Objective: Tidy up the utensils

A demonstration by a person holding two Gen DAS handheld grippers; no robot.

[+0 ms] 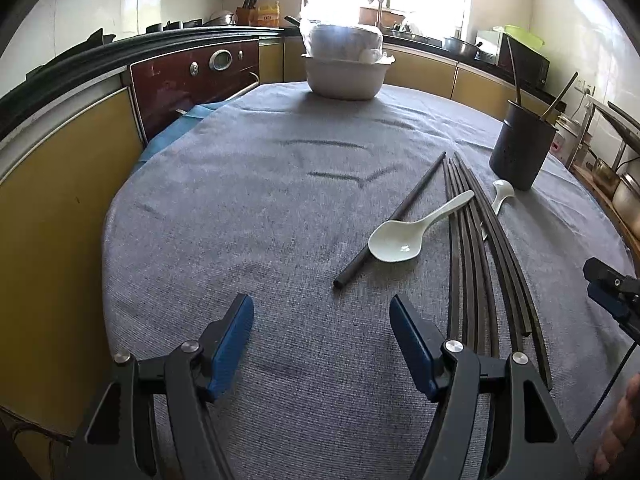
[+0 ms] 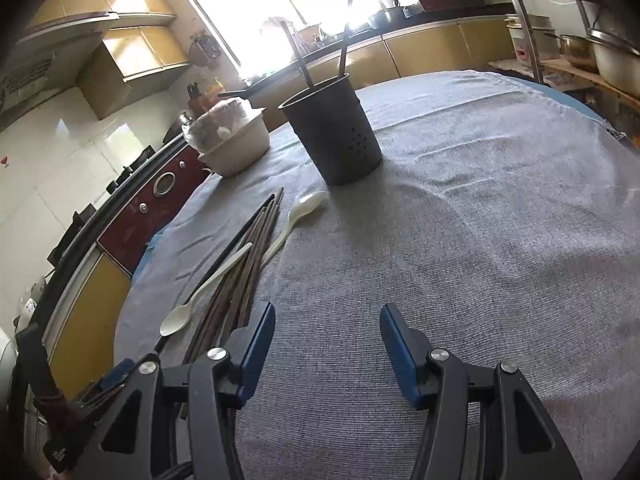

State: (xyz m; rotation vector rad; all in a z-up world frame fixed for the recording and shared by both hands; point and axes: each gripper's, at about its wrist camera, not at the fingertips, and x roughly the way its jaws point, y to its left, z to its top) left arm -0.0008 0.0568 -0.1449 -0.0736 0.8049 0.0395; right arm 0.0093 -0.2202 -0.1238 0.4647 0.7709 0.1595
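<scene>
White stacked bowls (image 1: pixel 344 76) sit on the grey tablecloth (image 1: pixel 260 208).

Each hand-held claw is built of matte black plastic arms with cut-out triangular windows, joined by round silver screw heads. The left claw (image 1: pixel 321 322) carries two long blue ribbed pads on its fingers (image 1: pixel 236 330); the right claw (image 2: pixel 327 330) has the same blue pads on its fingers (image 2: pixel 258 344). A thin black cable (image 1: pixel 608 392) runs beside the left claw, near a bare hand (image 1: pixel 618 432) at the frame's edge.
</scene>
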